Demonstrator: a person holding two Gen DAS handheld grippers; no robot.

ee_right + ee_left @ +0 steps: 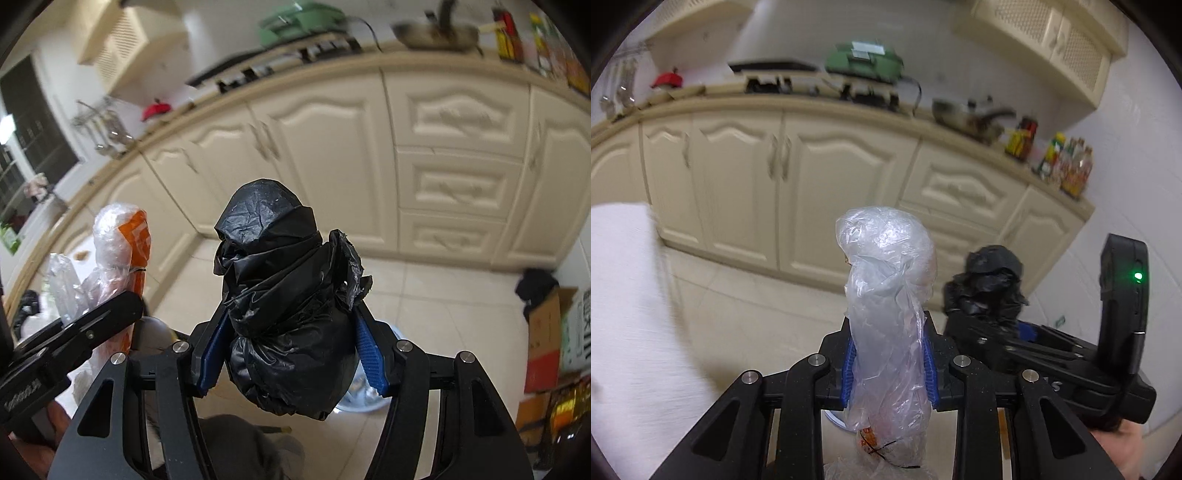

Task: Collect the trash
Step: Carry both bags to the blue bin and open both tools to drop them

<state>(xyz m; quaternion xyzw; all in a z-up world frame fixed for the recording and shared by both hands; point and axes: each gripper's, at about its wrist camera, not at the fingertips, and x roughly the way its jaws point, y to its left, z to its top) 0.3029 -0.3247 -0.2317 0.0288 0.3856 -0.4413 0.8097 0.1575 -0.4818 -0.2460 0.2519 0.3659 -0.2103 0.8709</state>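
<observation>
Carrying two bagged bundles toward a bin.
Left gripper [889, 354] clamping clear plastic bag [886, 280], right gripper [291, 350] pinching black trash bag [288, 302]; keep both squeezed, lowering toward six o'clock.

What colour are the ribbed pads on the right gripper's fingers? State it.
Blue, on black fingers. The pads show best in the right wrist view, pressed against the black bag.

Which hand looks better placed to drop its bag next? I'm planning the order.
Probably the right gripper: its jaws hold the black bag over a light-blue container on the floor. Under the clear bag in the left gripper only a sliver of rim shows.
</observation>
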